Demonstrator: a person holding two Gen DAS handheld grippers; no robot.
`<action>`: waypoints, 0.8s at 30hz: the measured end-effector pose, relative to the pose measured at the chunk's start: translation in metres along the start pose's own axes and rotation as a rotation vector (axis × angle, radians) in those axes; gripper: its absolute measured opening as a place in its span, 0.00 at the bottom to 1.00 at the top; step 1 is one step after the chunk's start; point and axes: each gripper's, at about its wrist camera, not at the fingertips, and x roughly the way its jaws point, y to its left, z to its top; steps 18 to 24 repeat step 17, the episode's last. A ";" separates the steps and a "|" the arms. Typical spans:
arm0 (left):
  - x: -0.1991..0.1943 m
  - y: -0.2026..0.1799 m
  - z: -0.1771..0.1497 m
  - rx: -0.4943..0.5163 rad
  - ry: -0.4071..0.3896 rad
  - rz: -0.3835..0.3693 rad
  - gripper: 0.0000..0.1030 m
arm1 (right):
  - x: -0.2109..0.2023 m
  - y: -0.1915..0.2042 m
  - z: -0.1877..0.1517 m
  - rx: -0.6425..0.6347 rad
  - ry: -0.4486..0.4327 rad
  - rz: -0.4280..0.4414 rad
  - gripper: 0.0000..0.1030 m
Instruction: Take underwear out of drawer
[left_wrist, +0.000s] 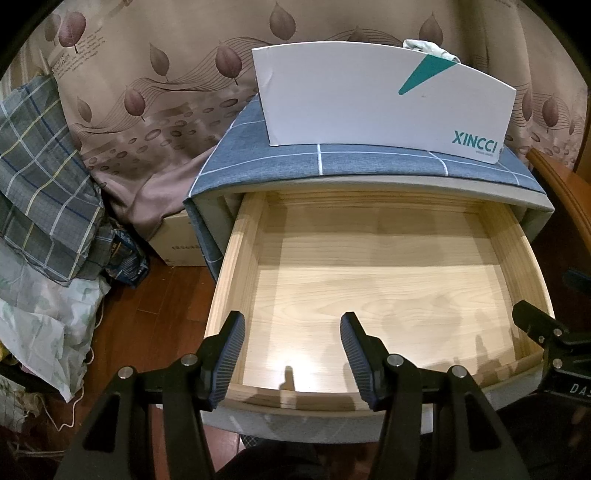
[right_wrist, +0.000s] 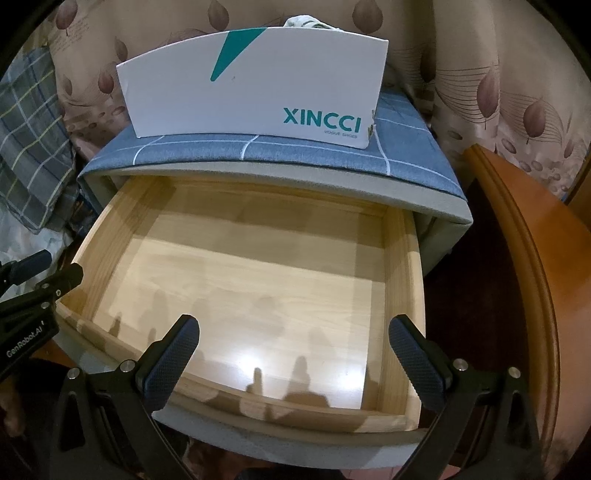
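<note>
While the wooden drawer (left_wrist: 373, 280) stands pulled out across the middle of both views, its pale bottom shows only shadows and a glare patch. The left gripper (left_wrist: 292, 345) sits at the lower centre of the left wrist view, its ribbed blue fingers (left_wrist: 231, 350) spread apart above the drawer's front edge with nothing between them. In the right wrist view the right gripper (right_wrist: 295, 354) hangs at the lower centre over the drawer's near rim, its fingers (right_wrist: 173, 360) parted wider and gripping nothing. Each gripper shows at the edge of the other's view, the right one at the right edge, the left one at the left edge. The cabinet top wears a blue checked cloth (left_wrist: 369, 157), and a white box (left_wrist: 380, 99) printed XINCCI stands on it in the upper centre. A crumpled pale piece of fabric (left_wrist: 430, 48), probably the underwear, pokes above the box's top rim at the upper right; the same fabric appears at the top centre of the right view. A leaf-patterned curtain (left_wrist: 155, 74) fills the background.
</note>
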 end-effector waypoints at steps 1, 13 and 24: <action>0.000 0.000 0.000 0.000 0.000 0.000 0.53 | 0.000 0.000 0.000 0.001 0.000 0.000 0.98; -0.001 -0.001 0.001 0.005 -0.009 -0.007 0.53 | 0.000 0.000 0.000 0.003 0.003 0.000 0.99; -0.001 -0.001 0.001 0.007 -0.009 -0.012 0.53 | 0.000 0.000 0.000 0.002 0.003 0.000 0.98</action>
